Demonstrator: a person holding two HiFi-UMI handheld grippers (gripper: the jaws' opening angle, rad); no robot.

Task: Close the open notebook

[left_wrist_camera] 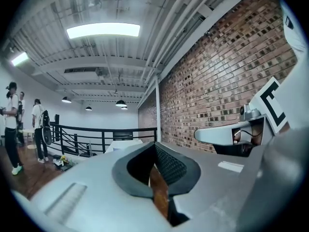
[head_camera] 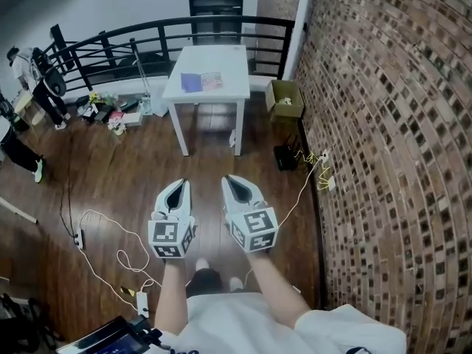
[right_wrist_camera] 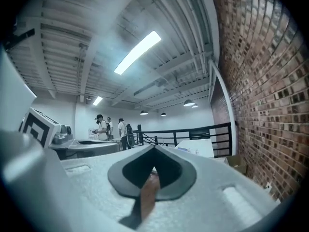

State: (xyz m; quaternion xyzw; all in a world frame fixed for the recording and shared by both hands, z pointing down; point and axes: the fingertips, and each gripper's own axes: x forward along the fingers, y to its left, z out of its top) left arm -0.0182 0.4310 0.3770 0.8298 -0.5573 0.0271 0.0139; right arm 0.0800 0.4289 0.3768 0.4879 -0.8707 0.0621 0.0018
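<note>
Far left edge: two people (head_camera: 29, 68), one half cut off by the frame, too small to say much about. Lower middle there are two tongs, the left tongs (head_camera: 180, 184) and right tongs (head_camera: 230, 178), side by side over the wood floor (head_camera: 110, 183), both pinched together with nothing in them. Upper middle is one white bench (head_camera: 221, 61) carrying one notebook (head_camera: 200, 82), lying open with a blue-purple page on the left and a pale pinkish one on the right, way too small to read. One cardboard box (head_camera: 285, 98) sits just right of the bench, then the brick wall (head_camera: 383, 124).

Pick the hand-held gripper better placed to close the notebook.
Left hand-held gripper, marginally: open notebook sits left of centre on the table. Right hand-held gripper is equally far; both shut.
</note>
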